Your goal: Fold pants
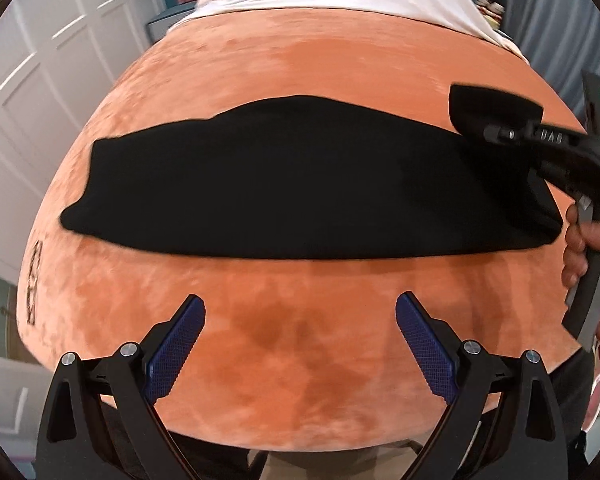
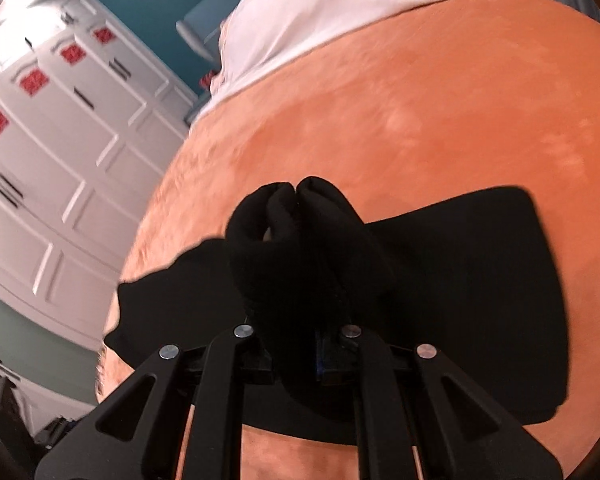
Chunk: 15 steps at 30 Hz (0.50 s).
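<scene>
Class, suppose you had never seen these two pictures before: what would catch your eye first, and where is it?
First, the black pants stretched in a long band across the orange blanket. Next, the right gripper, jaws shut on a bunched fold of the pants lifted off the blanket at their right end. The left gripper hangs open over bare blanket near the bed's front edge, holding nothing.

The letters "DAS" stand in pale print on the black body of the right gripper (image 1: 500, 128). A dark mark near the orange blanket (image 1: 300, 340)'s left edge is too blurred to read.
</scene>
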{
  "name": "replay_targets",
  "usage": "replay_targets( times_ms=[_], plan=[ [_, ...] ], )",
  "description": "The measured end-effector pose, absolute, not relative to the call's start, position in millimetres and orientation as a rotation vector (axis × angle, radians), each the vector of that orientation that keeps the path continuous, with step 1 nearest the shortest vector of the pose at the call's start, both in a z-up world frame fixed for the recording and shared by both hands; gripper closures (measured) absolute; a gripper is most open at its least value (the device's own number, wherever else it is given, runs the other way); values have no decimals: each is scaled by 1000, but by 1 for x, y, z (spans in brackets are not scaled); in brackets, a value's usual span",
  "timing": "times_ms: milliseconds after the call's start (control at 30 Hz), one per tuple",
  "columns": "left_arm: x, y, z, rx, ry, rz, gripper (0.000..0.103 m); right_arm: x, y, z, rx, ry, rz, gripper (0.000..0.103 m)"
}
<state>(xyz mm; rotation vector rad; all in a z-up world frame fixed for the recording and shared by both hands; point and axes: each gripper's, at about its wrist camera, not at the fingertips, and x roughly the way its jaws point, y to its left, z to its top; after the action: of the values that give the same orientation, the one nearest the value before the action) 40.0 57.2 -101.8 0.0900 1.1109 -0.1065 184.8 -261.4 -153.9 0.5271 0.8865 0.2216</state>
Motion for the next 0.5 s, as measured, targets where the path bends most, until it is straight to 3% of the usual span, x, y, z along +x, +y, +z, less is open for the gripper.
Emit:
replay_targets(
  times_ms=[267,367,400,433,500],
  plan=[
    [43,74,-104,68,1104,-87,9,186,-208,-183,274,1084,205,80],
    [48,70,-99,85,1079,-96,9,153,-208,-157,280,1023,280,61],
    [50,68,-99,83,1076,-104,9,147,-216,-151,318,1000,284,47],
    [53,66,-99,77,1077,-108,9,139,-225,-145,359,973,280,43],
    [58,60,-101,65,1086,-122,9,133,-241,-140,404,943,255,46]
  ],
)
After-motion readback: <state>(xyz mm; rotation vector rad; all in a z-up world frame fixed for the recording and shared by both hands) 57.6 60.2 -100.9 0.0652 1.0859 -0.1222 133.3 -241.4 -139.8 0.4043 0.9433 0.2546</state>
